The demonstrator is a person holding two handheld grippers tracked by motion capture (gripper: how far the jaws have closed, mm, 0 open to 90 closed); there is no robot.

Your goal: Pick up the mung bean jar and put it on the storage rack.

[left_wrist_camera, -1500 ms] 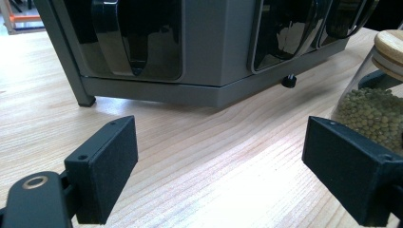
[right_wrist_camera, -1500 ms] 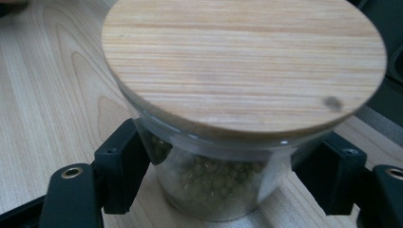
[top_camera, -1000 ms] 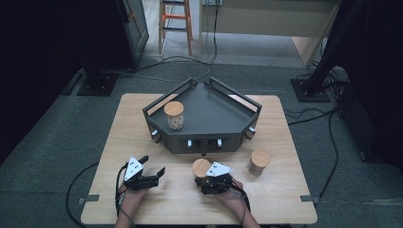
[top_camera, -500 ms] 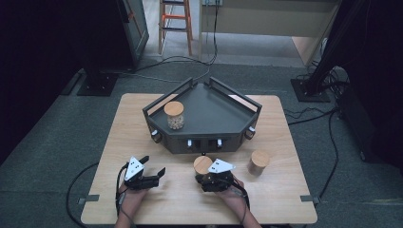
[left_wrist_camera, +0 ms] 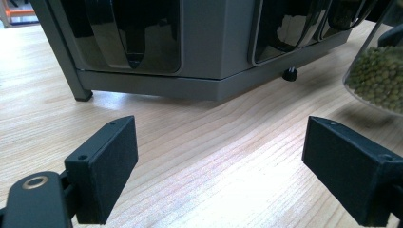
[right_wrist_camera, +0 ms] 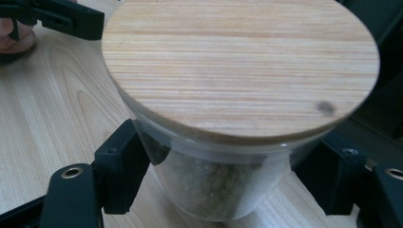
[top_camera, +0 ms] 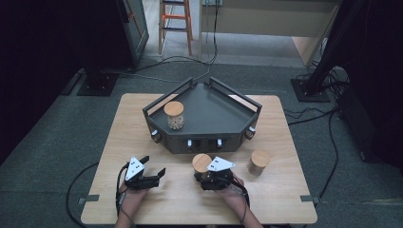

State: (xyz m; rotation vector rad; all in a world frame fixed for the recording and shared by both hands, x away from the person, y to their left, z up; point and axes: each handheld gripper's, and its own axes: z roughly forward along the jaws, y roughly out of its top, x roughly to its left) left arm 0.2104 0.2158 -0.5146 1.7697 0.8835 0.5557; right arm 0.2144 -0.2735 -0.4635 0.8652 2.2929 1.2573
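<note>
Left gripper (top_camera: 153,172) sat low over the near left part of the wooden table (top_camera: 142,118), jaws spread wide with bare tabletop between them. From its own camera the pads (left_wrist_camera: 102,173) framed the grey side wall of the angular tray (left_wrist_camera: 214,42) ahead; the edge of a glass jar of green beans (left_wrist_camera: 378,78) showed at far right.

Middle: dark tray (top_camera: 209,118) stood on the table's far half, a cork-lidded jar (top_camera: 174,115) of pale contents standing upright in its left part.

Right gripper (top_camera: 209,175) had its jaws closed on the jar with the wooden lid (top_camera: 202,162), just in front of the tray's front wall. In the right gripper view the pads (right_wrist_camera: 123,166) pressed the glass below the lid (right_wrist_camera: 237,66).

Farther right, another lidded jar (top_camera: 259,162) stood apart on the table.
</note>
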